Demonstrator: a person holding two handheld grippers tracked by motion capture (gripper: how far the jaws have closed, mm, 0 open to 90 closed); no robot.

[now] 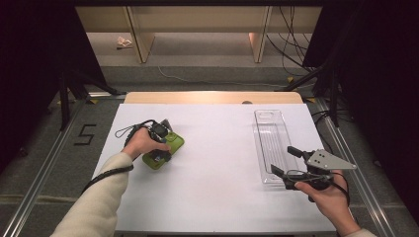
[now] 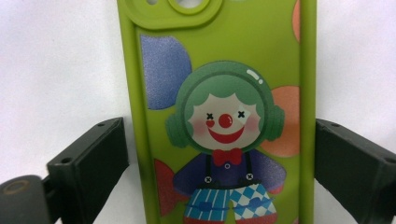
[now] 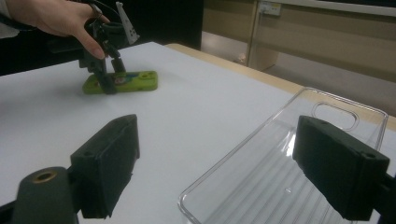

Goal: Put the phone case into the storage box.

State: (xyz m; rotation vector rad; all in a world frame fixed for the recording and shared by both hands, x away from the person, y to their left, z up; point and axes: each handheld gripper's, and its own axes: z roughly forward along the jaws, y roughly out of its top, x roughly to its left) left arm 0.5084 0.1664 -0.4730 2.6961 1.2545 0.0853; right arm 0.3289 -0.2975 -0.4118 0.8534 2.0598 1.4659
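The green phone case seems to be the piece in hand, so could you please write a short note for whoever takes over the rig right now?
Left gripper: open, jaws straddling the green phone case, one on each side, not clamped.
Right gripper: open, holding nothing, at the near end of the clear tray.
The case lies flat, clown picture up, on the white table. The tray is empty.
Done: left gripper lined up over the case.
Left: probably close, lift and place it, perhaps in the tray.

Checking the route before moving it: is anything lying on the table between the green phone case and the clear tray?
Nothing visible: bare white table separates the green phone case from the clear tray.
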